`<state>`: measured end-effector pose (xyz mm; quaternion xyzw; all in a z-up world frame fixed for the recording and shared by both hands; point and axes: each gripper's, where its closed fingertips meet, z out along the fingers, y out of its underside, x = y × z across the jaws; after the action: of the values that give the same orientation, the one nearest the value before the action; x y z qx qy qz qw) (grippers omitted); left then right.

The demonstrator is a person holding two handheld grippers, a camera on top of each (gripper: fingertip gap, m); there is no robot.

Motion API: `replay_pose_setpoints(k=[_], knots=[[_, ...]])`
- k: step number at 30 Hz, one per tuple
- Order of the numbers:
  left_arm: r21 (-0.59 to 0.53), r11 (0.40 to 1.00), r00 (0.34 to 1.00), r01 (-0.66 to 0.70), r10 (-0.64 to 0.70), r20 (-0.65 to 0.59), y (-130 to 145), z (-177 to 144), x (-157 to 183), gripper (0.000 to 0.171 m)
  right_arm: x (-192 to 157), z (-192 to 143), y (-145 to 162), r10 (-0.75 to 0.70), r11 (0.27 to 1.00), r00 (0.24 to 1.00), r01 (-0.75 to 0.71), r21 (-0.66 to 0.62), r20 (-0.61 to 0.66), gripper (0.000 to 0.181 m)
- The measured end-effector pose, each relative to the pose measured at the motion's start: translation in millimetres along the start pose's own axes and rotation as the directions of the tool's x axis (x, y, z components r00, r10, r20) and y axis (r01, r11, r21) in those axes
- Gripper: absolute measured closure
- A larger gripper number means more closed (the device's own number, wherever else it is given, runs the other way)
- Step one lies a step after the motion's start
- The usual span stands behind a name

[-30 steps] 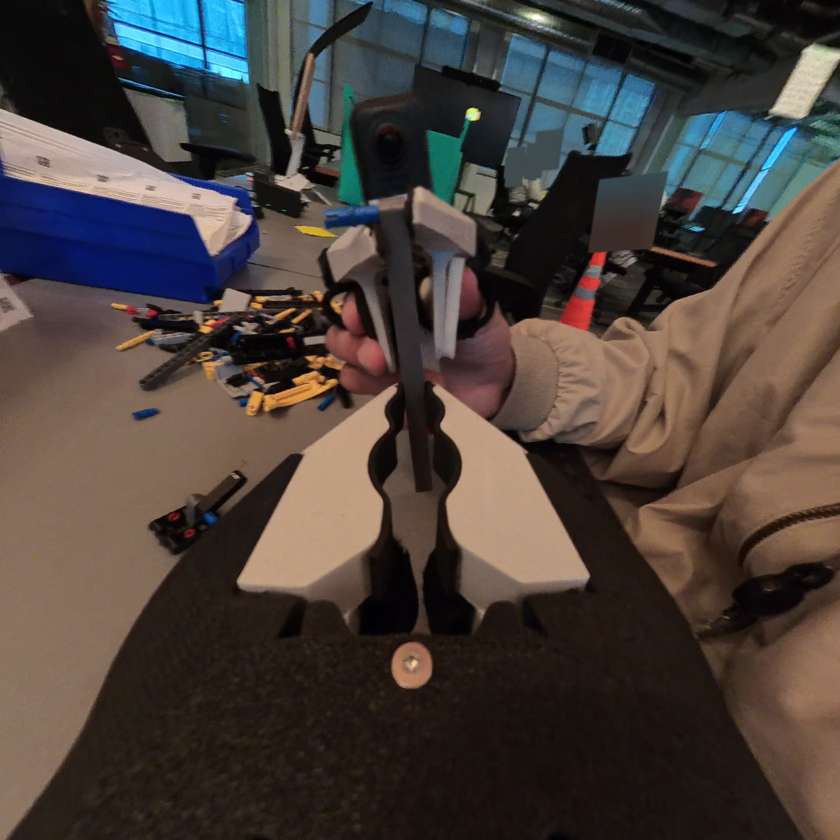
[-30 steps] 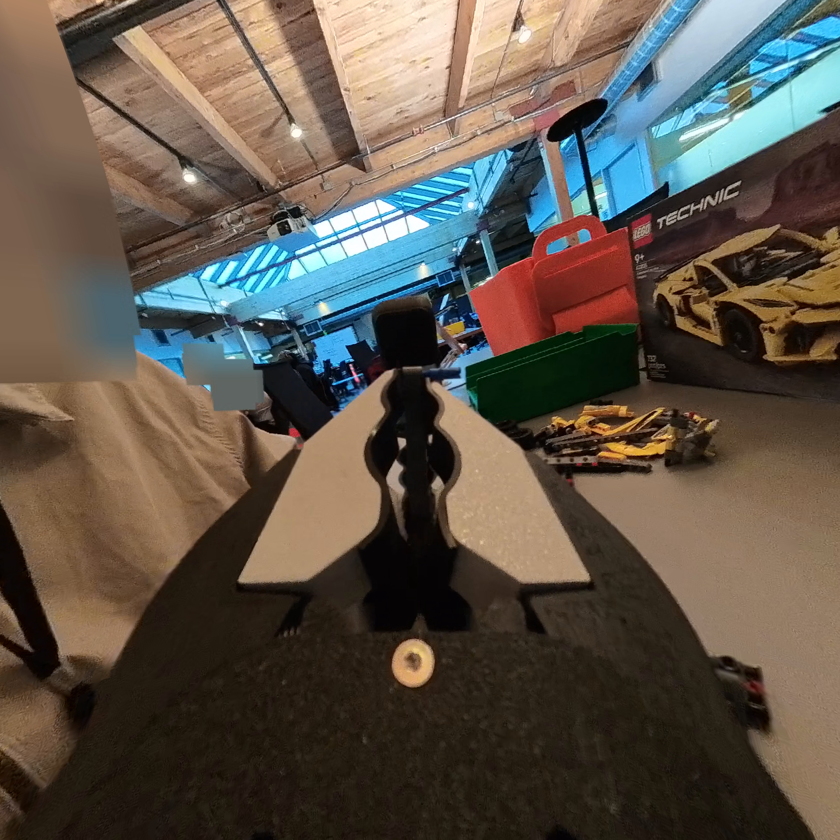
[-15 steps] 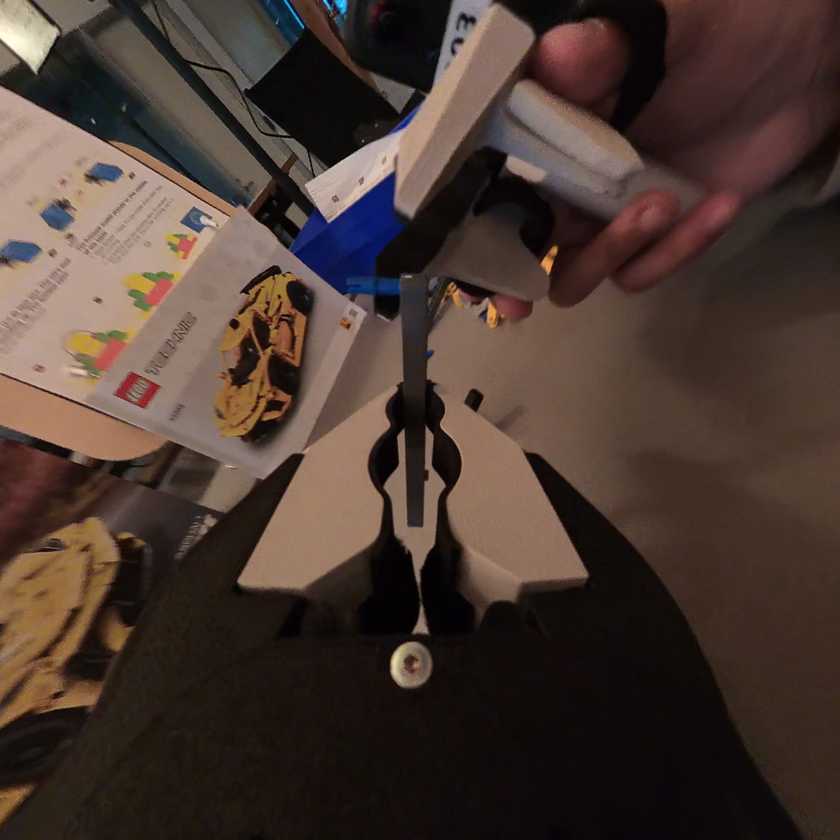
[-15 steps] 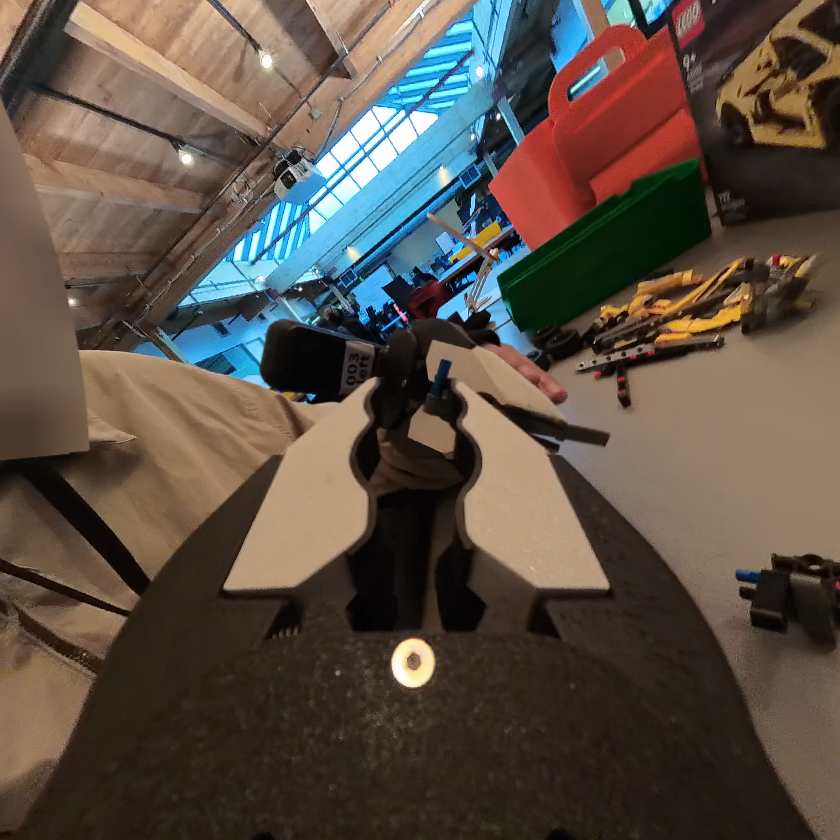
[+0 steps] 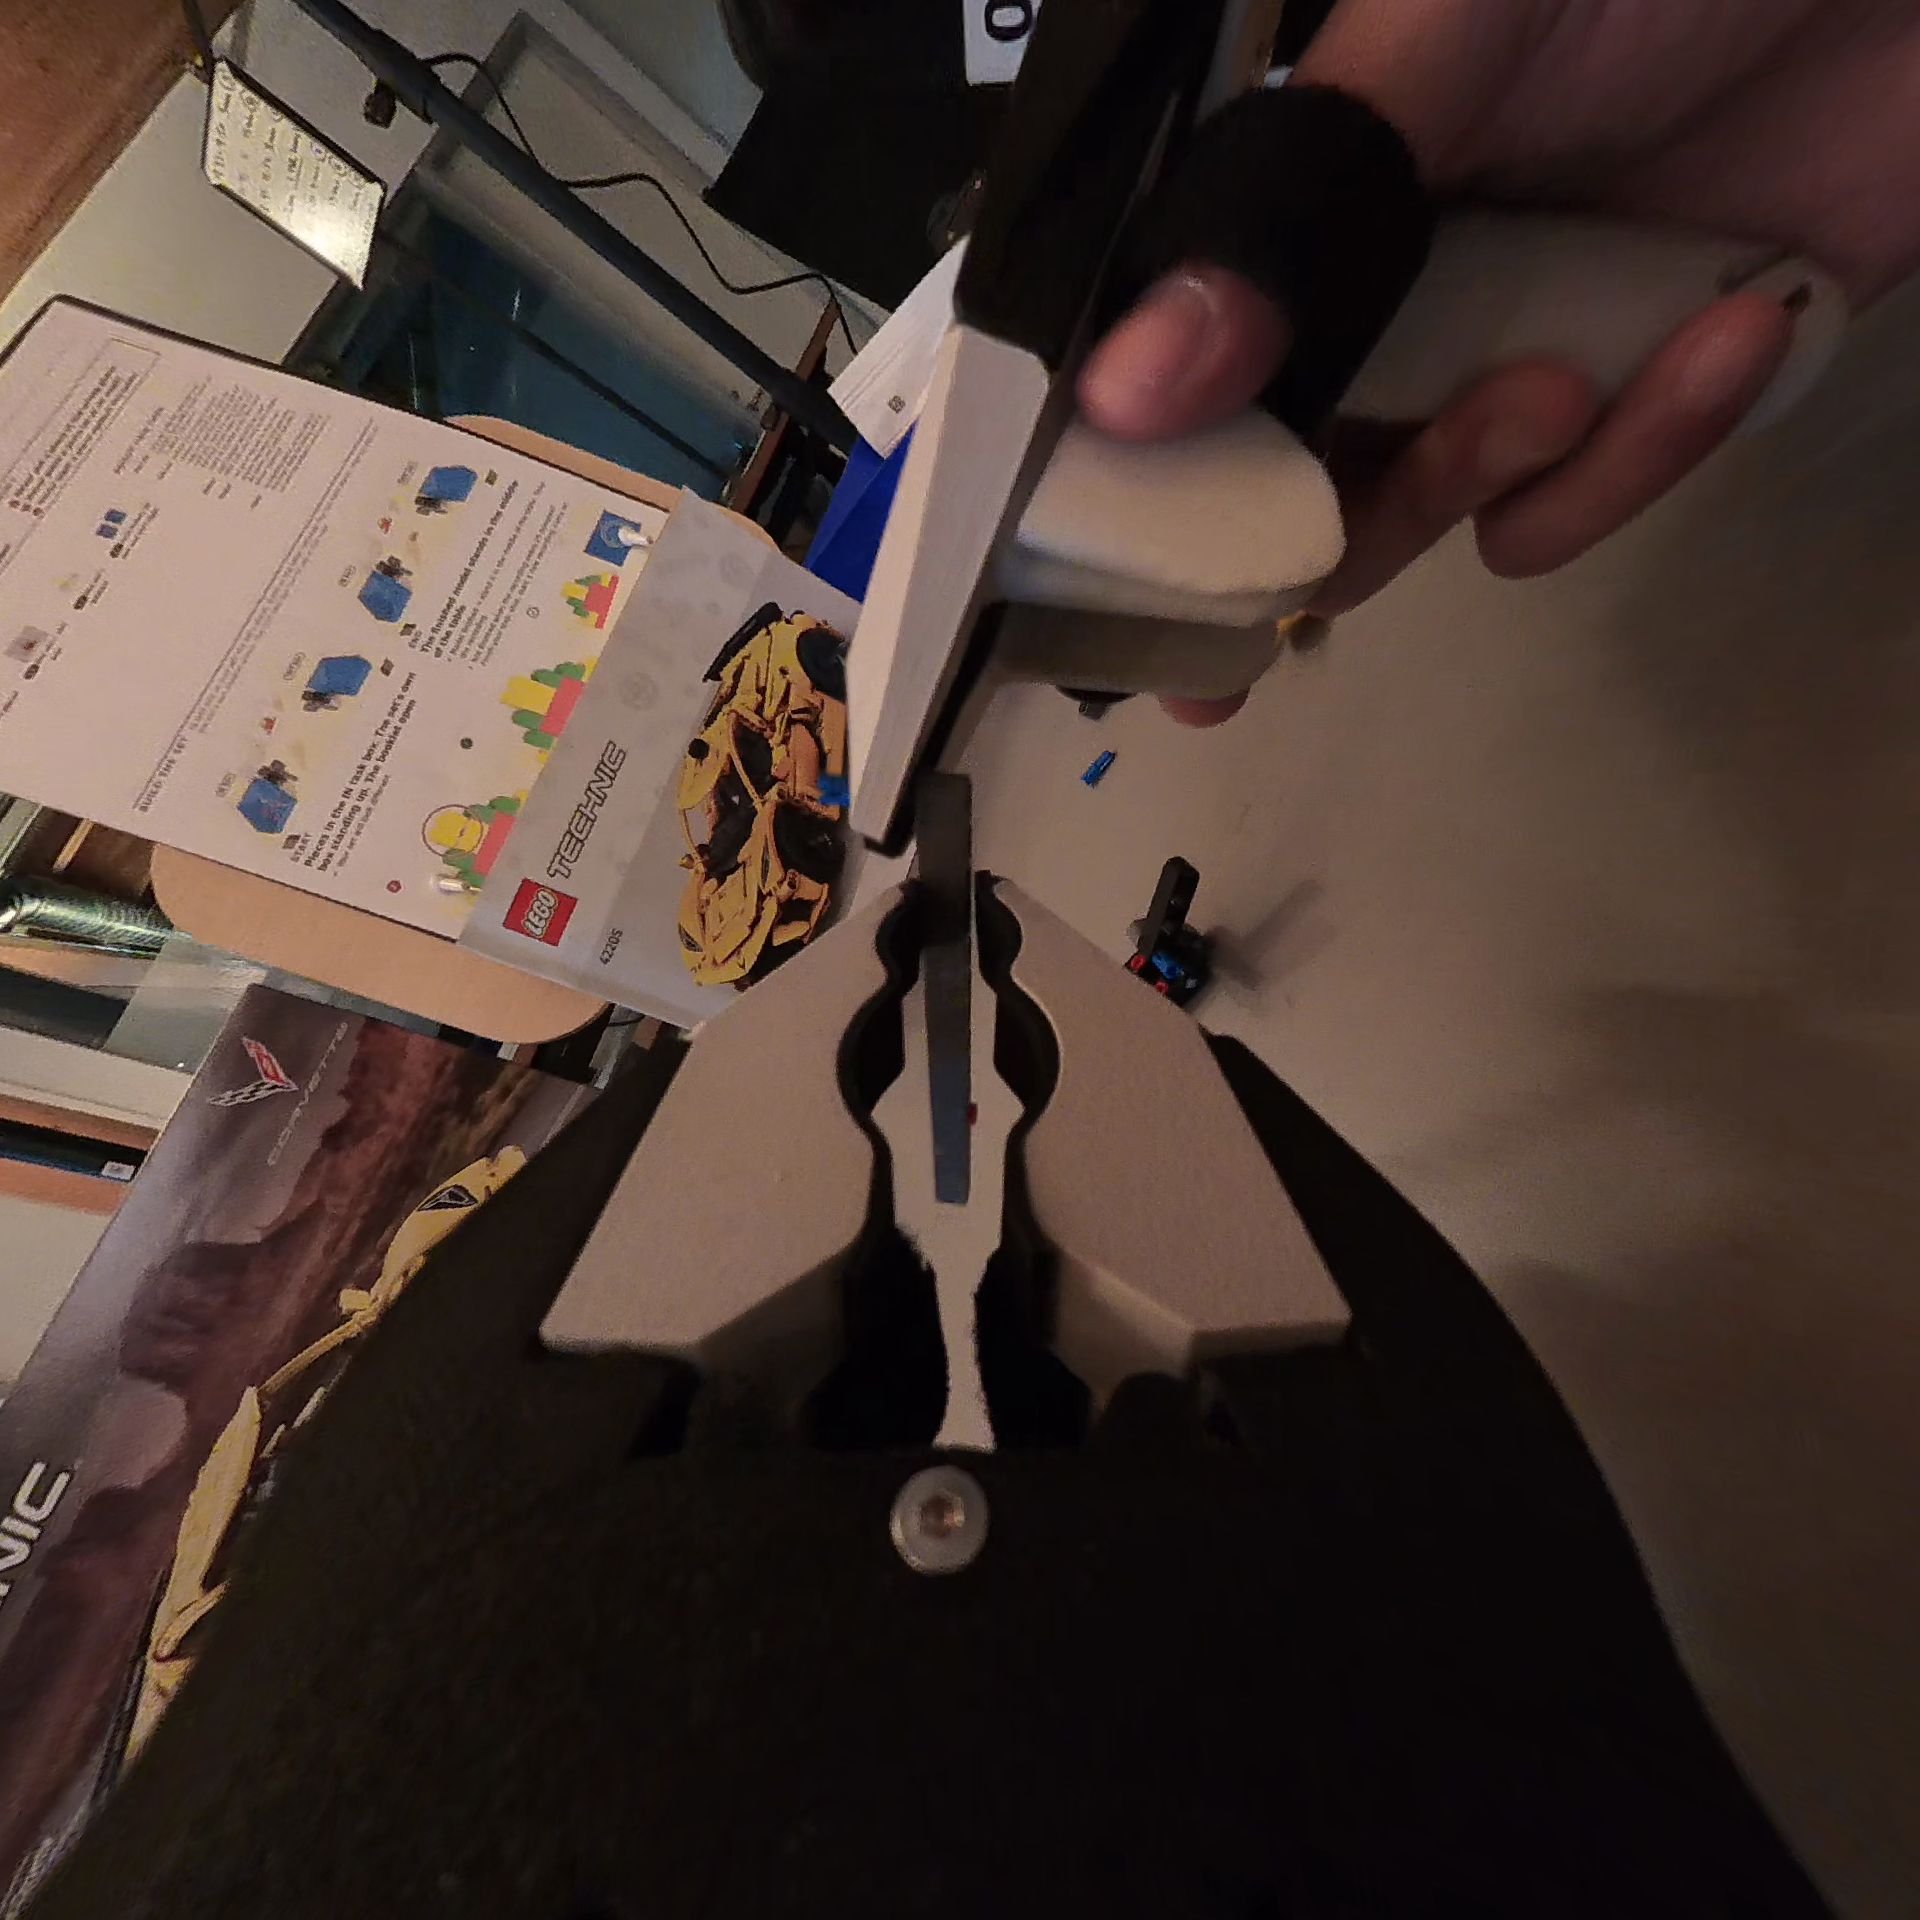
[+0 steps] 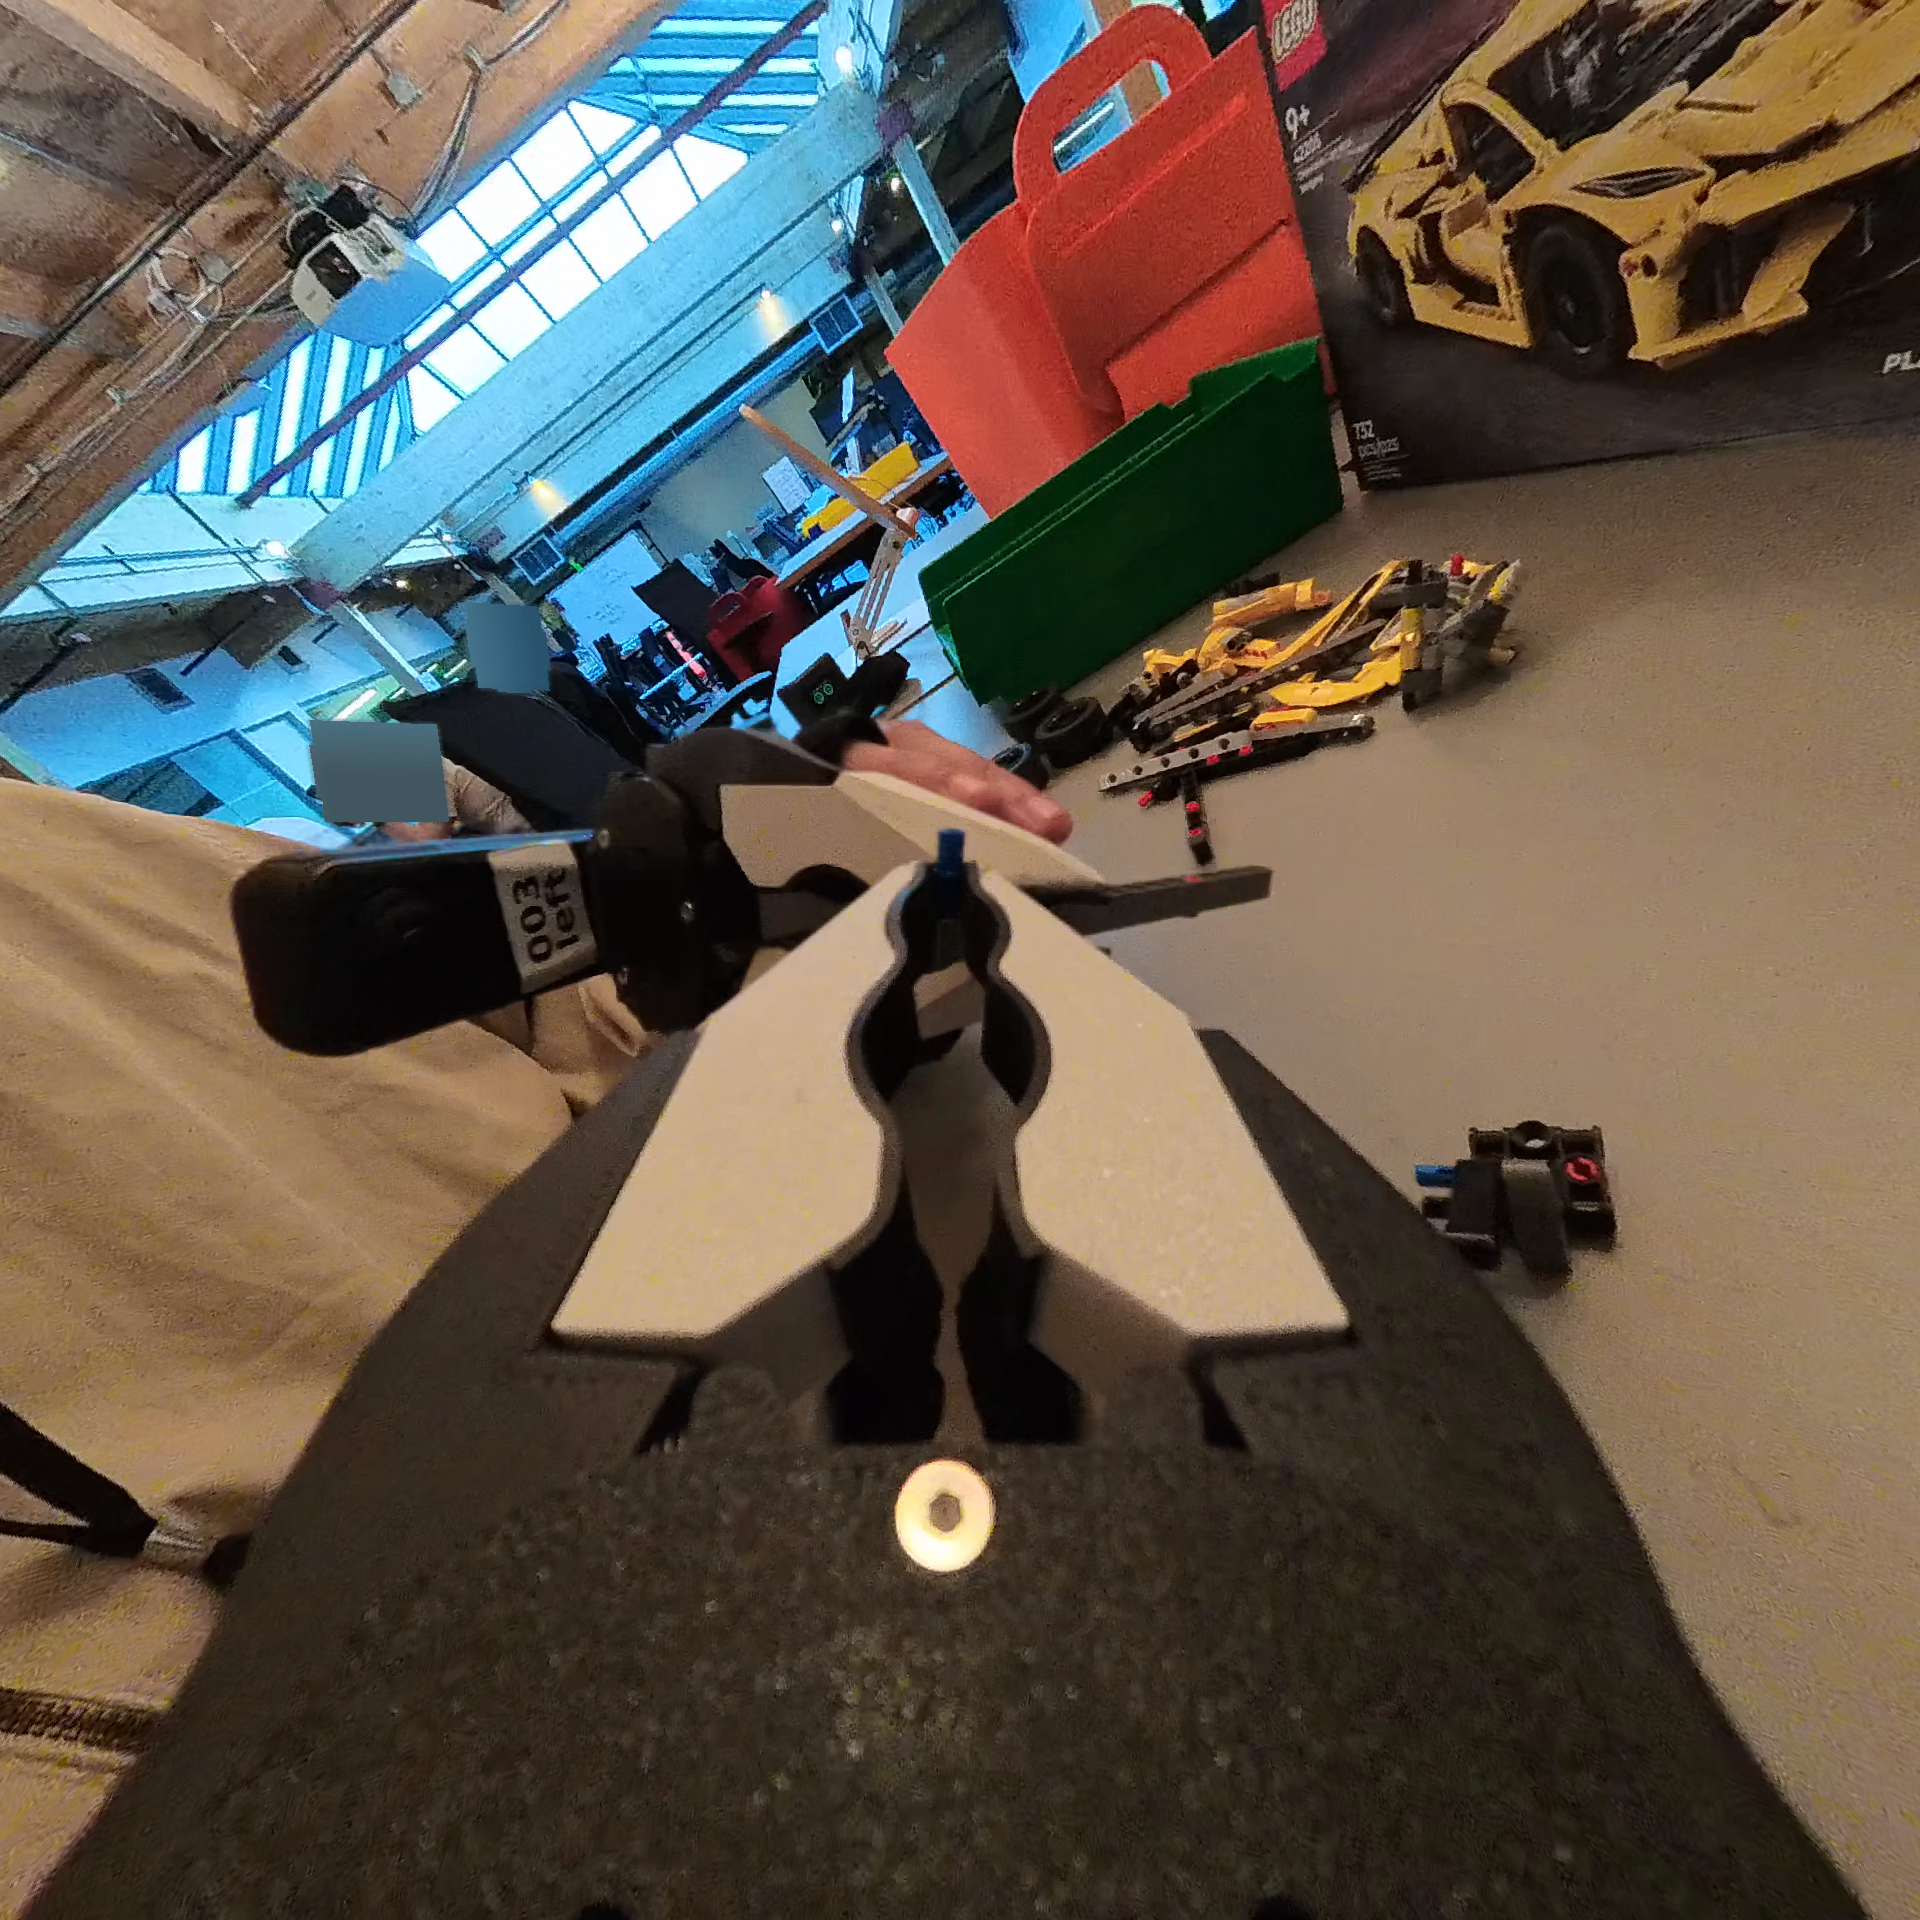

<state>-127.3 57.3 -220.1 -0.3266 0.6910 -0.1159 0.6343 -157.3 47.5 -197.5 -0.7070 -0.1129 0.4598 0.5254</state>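
Up close, the left tongs (image 5: 948, 914) are clamped on a dark grey beam (image 5: 948, 1049), which runs straight out between their fingers toward the right tongs (image 5: 883, 821). From the right wrist view the same beam (image 6: 1164, 891) sticks out sideways past the fingertips, and the left tongs (image 6: 1049, 896) lie across the frame with a hand (image 6: 956, 779) on their handle. The right tongs (image 6: 948, 883) are closed on a small blue pin (image 6: 948, 857), its tip standing just above their fingertips, right beside the beam. In the left wrist view the pin (image 5: 831, 790) shows as a blue speck at the edge of the right tongs, close to the beam's far end; whether it touches the beam cannot be told.

On the grey surface (image 6: 1662, 935) sits a small black assembly (image 6: 1522, 1195) with red and blue bits, apart from both tongs. Farther off lie a heap of yellow and black parts (image 6: 1320, 665), a green bin (image 6: 1132, 551), an orange bag (image 6: 1112, 270) and a box with a yellow car (image 6: 1621, 208). A booklet (image 5: 665, 790) lies to the left, and a loose blue pin (image 5: 1096, 767) rests on the surface.
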Motion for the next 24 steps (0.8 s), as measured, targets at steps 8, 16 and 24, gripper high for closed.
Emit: replay_pose_setpoints(k=[8,16,24], knots=[[-0.027,0.922,0.914,-0.387,0.379,-0.143,11.5,1.3,45.5,0.165,4.4,-28.9,-48.7,0.134,0.951,0.987,-0.153,0.269,0.087,0.179],[-0.122,0.989,0.996,0.087,-0.083,0.042,29.6,1.9,-24.6,0.164,139.9,-217.5,-38.9,-0.133,0.987,0.547,0.002,-0.158,-0.826,0.178],[-0.660,0.669,0.926,0.341,-0.359,0.115,201.8,-49.7,-96.6,0.164,171.1,-277.1,-5.0,-0.216,0.944,0.389,-0.149,-0.293,-0.895,0.153]])
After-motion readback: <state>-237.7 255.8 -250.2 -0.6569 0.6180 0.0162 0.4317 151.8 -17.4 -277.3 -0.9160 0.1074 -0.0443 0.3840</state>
